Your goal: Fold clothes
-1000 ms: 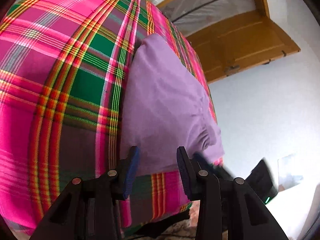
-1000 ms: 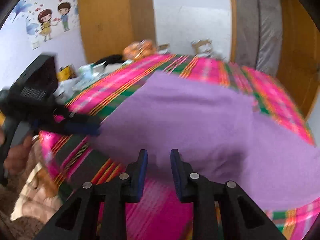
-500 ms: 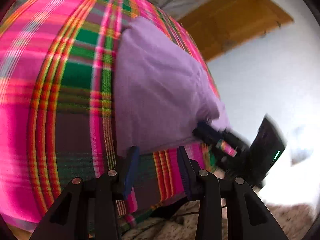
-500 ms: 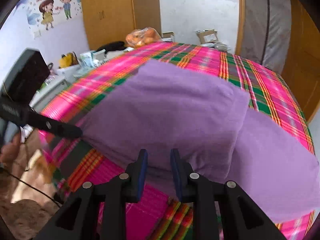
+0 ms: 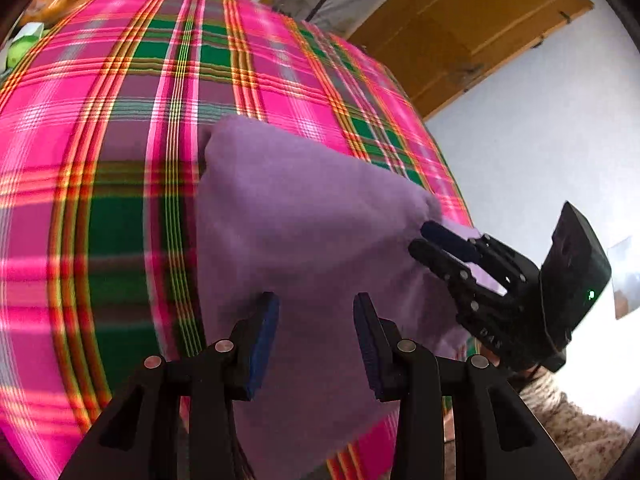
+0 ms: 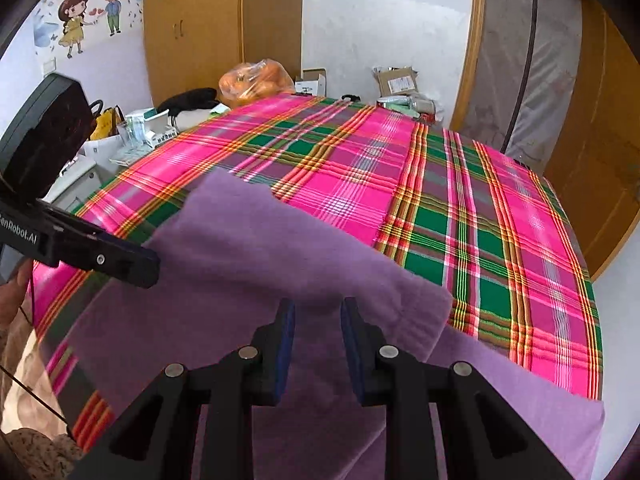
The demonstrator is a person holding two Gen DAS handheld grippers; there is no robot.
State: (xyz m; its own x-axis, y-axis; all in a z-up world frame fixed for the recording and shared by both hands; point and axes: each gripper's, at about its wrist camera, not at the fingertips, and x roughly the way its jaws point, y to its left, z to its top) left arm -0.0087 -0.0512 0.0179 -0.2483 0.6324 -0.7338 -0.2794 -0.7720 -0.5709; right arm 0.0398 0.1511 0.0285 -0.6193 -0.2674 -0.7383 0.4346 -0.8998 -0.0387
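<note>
Soft lilac fleece garment lies partly folded on the bed w/ pink-green plaid cover, near its front edge. Left gripper: jaws wide apart over the fabric, nothing held. Right gripper: jaws narrowly parted at the folded layer's edge; can't tell if fabric's pinched.

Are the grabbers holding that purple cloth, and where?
Neither seems to grip the purple cloth. The left gripper and right gripper both hover open over its near part.
</note>
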